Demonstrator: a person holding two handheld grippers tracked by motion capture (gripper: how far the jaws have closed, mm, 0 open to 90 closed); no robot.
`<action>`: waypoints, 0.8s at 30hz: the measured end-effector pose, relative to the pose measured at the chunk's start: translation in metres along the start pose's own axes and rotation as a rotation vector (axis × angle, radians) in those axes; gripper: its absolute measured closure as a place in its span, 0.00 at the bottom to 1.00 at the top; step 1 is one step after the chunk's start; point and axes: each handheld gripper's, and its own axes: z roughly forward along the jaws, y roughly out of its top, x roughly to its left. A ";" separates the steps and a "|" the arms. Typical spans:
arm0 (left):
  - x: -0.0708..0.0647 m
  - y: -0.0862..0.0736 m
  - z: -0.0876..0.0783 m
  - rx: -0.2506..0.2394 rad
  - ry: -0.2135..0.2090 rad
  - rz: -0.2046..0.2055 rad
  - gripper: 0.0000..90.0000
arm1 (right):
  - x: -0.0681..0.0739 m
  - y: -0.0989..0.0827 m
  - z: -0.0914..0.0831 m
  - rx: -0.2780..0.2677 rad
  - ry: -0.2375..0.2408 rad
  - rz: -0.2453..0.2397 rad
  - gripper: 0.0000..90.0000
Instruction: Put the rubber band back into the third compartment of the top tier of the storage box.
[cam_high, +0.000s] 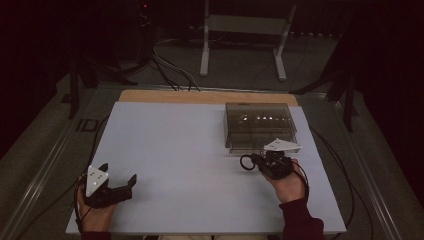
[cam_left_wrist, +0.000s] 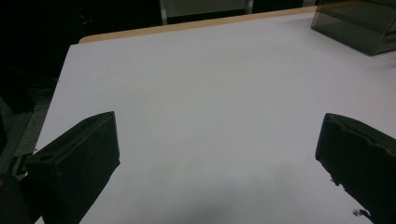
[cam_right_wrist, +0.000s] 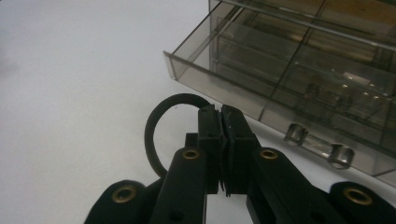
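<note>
My right gripper (cam_high: 256, 160) (cam_right_wrist: 221, 114) is shut on a thin black ring (cam_high: 245, 163) (cam_right_wrist: 150, 135), pinching its right side so the loop sticks out to the left. It hovers just in front of a smoky clear plastic drawer box (cam_high: 259, 120) (cam_right_wrist: 299, 70). The box's lowest drawer (cam_high: 235, 145) is pulled out, and its clear handle (cam_right_wrist: 317, 142) faces me. My left gripper (cam_high: 120, 174) (cam_left_wrist: 217, 140) rests at the table's front left, jaws wide open with nothing between them.
A white sheet (cam_high: 175, 145) covers the table, with a wooden edge (cam_high: 200, 96) at the back. The box's corner (cam_left_wrist: 359, 28) shows far right in the left gripper view. Cables and a white stand (cam_high: 245, 30) lie on the floor beyond.
</note>
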 end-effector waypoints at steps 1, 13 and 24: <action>0.000 0.000 0.000 0.000 0.000 0.000 0.01 | -0.001 0.001 -0.001 -0.002 -0.002 0.002 0.98; 0.000 0.000 0.001 0.004 -0.003 -0.001 0.01 | -0.011 0.008 -0.008 -0.012 -0.021 0.007 0.98; -0.001 0.000 0.001 0.004 -0.005 -0.001 0.01 | -0.023 0.009 -0.015 -0.027 -0.037 0.035 0.98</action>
